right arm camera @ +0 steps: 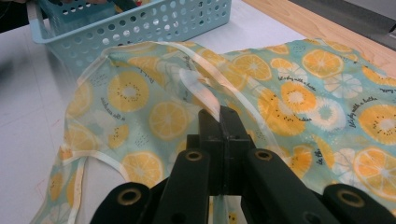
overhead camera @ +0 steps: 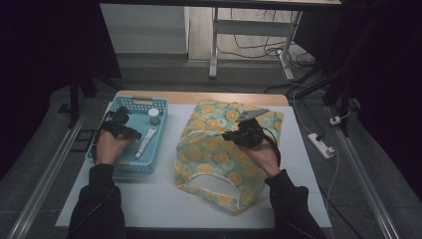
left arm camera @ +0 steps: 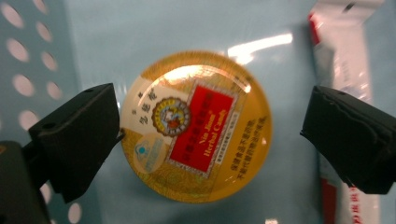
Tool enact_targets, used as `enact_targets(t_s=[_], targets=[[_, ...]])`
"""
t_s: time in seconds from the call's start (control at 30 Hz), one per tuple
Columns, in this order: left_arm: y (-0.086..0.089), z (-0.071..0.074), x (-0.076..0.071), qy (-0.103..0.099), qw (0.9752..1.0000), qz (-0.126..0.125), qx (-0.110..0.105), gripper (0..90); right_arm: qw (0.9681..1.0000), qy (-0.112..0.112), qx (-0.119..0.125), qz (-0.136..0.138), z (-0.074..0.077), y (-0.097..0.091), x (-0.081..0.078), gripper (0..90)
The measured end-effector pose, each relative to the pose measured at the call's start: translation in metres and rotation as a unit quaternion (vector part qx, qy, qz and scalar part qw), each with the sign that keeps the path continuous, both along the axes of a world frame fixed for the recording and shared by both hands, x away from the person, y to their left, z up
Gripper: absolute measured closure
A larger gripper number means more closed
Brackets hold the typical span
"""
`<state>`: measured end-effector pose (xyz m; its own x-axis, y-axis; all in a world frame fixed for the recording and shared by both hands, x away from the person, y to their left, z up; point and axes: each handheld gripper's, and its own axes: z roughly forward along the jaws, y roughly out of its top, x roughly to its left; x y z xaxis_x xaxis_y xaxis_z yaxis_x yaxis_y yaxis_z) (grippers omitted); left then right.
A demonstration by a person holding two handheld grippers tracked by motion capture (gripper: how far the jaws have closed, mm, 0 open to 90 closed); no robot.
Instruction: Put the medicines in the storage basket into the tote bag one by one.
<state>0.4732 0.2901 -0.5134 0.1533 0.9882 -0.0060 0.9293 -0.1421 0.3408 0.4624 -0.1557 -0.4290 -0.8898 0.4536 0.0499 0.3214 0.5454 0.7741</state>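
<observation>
- The fruit-print bag (overhead camera: 219,154) lies on the tabletop (overhead camera: 154,204): soft, limp, light fabric. The right gripper (right arm camera: 219,116) is clamped on its rim, a sound place to hold it.
- The round yellow tin (left arm camera: 196,126) lies flat in the blue basket (overhead camera: 161,107): rigid, smooth, likely slippery; best pinched across its rim. The left gripper (left arm camera: 210,135) straddles it, jaws spread, not pressing.

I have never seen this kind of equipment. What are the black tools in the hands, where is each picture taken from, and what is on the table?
A person sits at a white table and holds a hand-operated gripper with two black jaws in each hand. One picture is taken from above; the other two come from small cameras riding on the grippers.

The left gripper hangs over a blue perforated basket. Its jaws stand open on either side of a round yellow tin of herbal candy, with a gap on at least one side. A white tube and a small jar also lie in the basket.

The right gripper is shut on the edge of a teal fabric bag printed with orange slices.
</observation>
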Motion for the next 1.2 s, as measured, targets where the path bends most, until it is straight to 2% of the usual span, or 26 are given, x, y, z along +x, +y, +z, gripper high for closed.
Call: enact_targets(t_s=[0.07,0.1,0.17,0.2,0.27,0.33,0.53,0.63,0.77,0.93,1.07,1.2], targets=[[0.0,0.002,0.0,-0.006,1.0,0.003,-0.001,6.2,1.0,-0.002,0.0,0.001,0.0,0.0,0.0,90.0],[0.001,0.002,0.0,-0.004,0.9999,0.006,-0.008,6.6,1.0,-0.002,0.0,0.002,0.0,0.0,0.0,90.0],[0.003,0.001,0.0,0.004,0.9998,0.011,-0.017,9.5,1.0,-0.002,0.0,0.002,0.0,0.0,0.0,90.0],[0.003,0.0,0.0,0.005,0.9998,0.012,-0.013,10.5,1.0,-0.001,0.0,0.002,0.0,0.0,0.0,90.0],[0.005,-0.001,0.001,0.018,0.9992,0.022,-0.027,13.6,1.0,-0.001,-0.001,0.003,0.0,0.0,0.0,90.0],[0.007,-0.003,0.001,0.028,0.9988,0.026,-0.03,18.9,1.0,-0.001,-0.001,0.003,-0.001,0.001,0.0,90.0],[0.005,-0.002,0.001,0.035,0.9987,0.024,-0.029,19.9,1.0,0.001,-0.002,0.004,-0.001,0.002,-0.001,90.0],[0.005,0.003,0.0,0.021,0.9991,0.023,-0.029,20.0,1.0,0.0,0.0,0.003,-0.001,0.002,-0.002,90.0],[0.006,0.01,-0.004,0.0,0.9989,0.02,-0.043,20.0,1.0,-0.003,0.001,0.003,0.0,0.001,-0.002,90.0],[0.005,0.021,-0.01,-0.027,0.9976,0.0,-0.063,20.0,1.0,-0.005,0.003,0.002,0.001,0.0,-0.002,90.0],[0.004,0.033,-0.018,-0.054,0.9954,-0.013,-0.078,20.0,1.0,-0.006,0.001,0.003,0.0,0.0,-0.002,90.0],[0.001,0.046,-0.026,-0.083,0.9904,-0.035,-0.105,20.0,1.0,-0.007,0.0,0.003,-0.001,0.0,-0.002,90.0]])
